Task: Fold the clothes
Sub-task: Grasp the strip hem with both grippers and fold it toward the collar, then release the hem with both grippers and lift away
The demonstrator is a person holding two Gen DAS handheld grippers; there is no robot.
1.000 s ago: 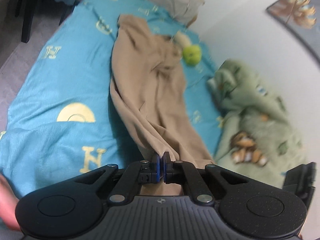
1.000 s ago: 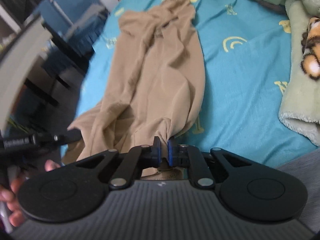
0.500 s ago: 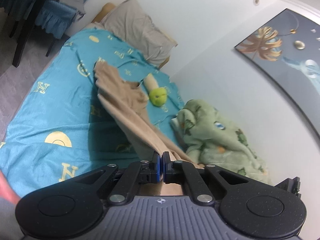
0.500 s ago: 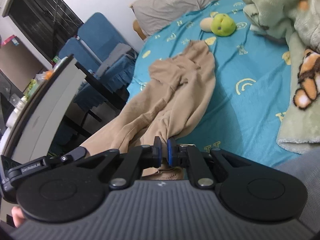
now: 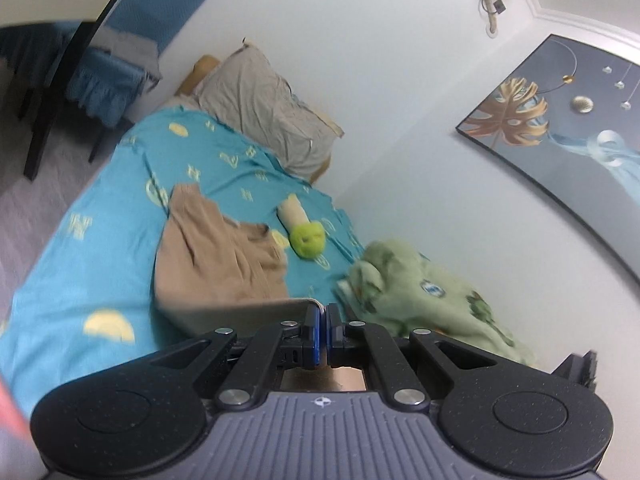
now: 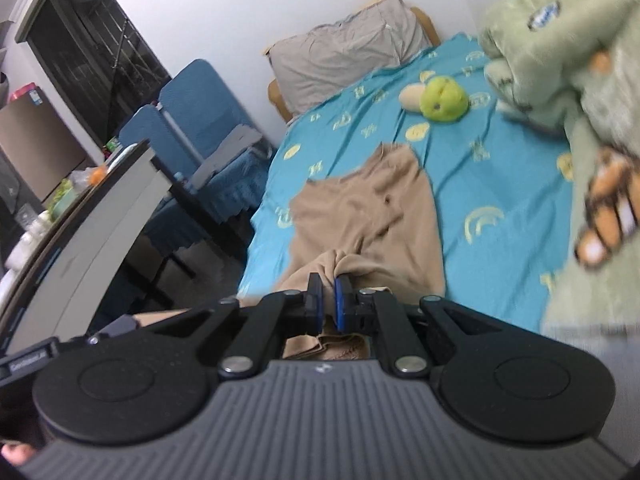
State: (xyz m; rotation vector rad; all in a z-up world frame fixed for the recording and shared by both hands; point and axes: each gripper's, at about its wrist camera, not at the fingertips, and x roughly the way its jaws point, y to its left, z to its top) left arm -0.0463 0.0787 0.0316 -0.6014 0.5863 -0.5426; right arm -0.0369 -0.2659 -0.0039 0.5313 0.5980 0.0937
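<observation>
Both your left gripper (image 5: 322, 312) and right gripper (image 6: 328, 296) pinch the tan garment (image 6: 376, 216); uneven carrying could skew the fold.

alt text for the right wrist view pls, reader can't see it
The right claw is shut on a bunched end of a tan garment that trails away across a turquoise patterned bedsheet. Beyond lie a green plush toy and a grey pillow; a green blanket is heaped at right.
</observation>
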